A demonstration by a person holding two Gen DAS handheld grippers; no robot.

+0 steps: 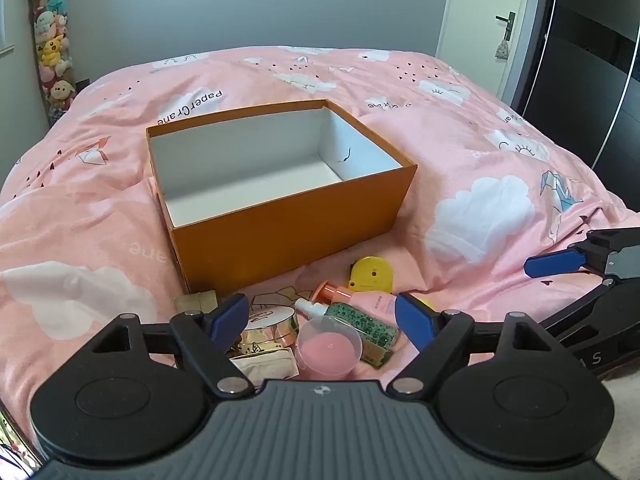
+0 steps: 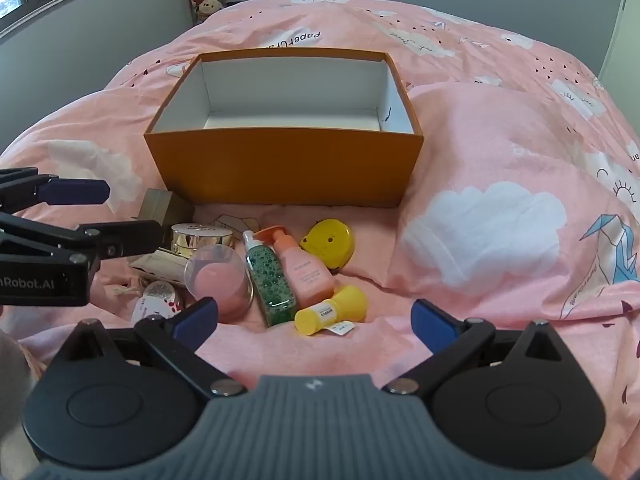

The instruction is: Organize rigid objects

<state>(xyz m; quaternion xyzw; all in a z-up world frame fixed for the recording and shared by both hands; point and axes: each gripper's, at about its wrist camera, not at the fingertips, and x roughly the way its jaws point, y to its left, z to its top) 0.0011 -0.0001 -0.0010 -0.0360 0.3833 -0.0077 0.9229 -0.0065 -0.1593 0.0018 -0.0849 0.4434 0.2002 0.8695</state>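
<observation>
Standing at the foot of the bed [image 2: 500, 184], one sees both tools poised above a cluster of small toiletries, neither touching anything. The left gripper [image 1: 320, 320] has its blue fingers spread wide and empty, hovering over the left part of the pile; the right gripper [image 2: 314, 322] is likewise wide open and empty, just short of the pile's near edge. This looks like a start position: nothing is yet packed.

The orange box [image 2: 284, 168] sits open-topped on the pink duvet directly behind the items, its white interior bare apart from a small dark mark on one inner wall. Its placement close behind the pile appears deliberate, keeping each carry short.

Items noted, all lying on the duvet in front of the box:
- a green bubble-pattern bottle [image 2: 270, 280] and a peach pump bottle [image 2: 304, 272], lying side by side and touching;
- a small yellow bottle [image 2: 332, 310] on its side at their near end;
- a round yellow case [image 2: 330, 246] to the right, slightly apart;
- a clear cup with pink contents [image 2: 222, 280], tipped over, just left of the bottles;
- a gold compact [image 2: 200, 238] and a beige carton [image 2: 164, 208] near the box's left corner.

Judgement: the soft, uneven bedding may let round pieces roll when neighbours are lifted.
</observation>
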